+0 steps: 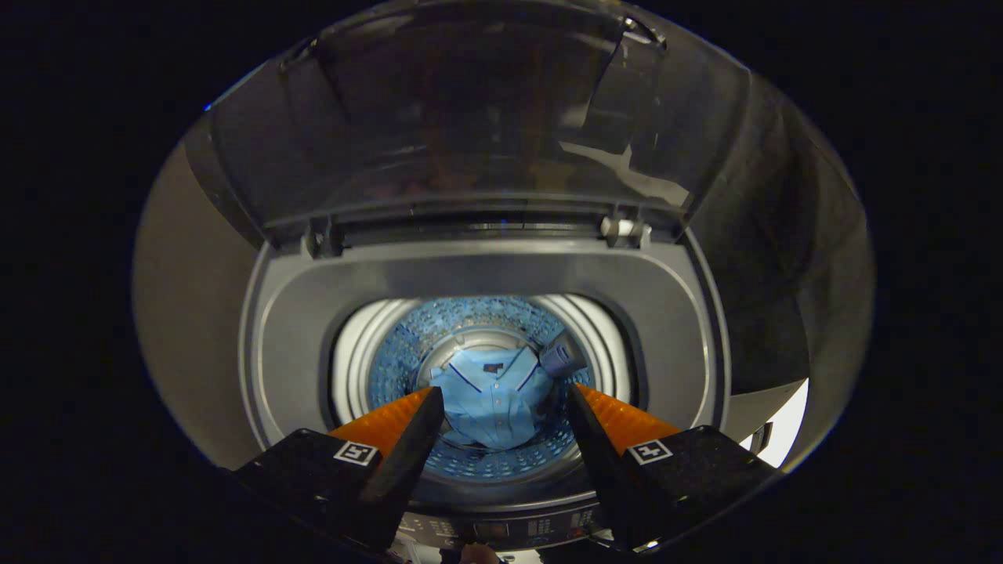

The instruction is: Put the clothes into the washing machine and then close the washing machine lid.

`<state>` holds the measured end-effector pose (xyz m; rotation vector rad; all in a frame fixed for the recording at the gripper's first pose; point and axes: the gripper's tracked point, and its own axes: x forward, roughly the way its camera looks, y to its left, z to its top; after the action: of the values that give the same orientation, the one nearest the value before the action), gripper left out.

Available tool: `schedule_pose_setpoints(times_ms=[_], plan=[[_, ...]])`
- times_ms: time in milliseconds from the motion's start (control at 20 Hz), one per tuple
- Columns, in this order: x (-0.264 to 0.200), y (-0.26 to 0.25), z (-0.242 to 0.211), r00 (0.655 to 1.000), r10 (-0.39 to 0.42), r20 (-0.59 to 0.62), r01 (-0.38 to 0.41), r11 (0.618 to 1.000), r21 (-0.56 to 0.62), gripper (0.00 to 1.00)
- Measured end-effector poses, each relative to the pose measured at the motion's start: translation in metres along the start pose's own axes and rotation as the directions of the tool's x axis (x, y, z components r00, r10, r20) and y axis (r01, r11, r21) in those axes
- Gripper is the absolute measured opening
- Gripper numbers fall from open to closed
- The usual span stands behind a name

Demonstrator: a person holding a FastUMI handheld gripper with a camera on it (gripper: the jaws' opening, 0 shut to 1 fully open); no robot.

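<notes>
Shirt [492, 403] sits down in the drum [407, 352], and your hand-held gripper [501, 411] hangs spread and empty above it. Lid [470, 117] stands upright beyond the fingers, so pull it crooked and it probably slips off and slams.

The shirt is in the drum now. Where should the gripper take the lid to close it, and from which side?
Probably the lid's top free edge, reached from the front: it stands upright, hinged at the rear behind the drum. The gripper is open above the shirt.
</notes>
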<state>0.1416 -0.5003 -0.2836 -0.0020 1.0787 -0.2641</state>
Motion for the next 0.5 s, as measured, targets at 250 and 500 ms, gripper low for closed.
schedule_pose_setpoints(times_ms=[250, 500], plan=[[-0.062, 0.0, 0.062, 0.991, -0.006, 0.133, 0.005, 1.0, 0.011, 0.99], [-0.119, 0.006, 0.134, 0.967, 0.02, 0.255, -0.024, 1.0, 0.014, 0.99]])
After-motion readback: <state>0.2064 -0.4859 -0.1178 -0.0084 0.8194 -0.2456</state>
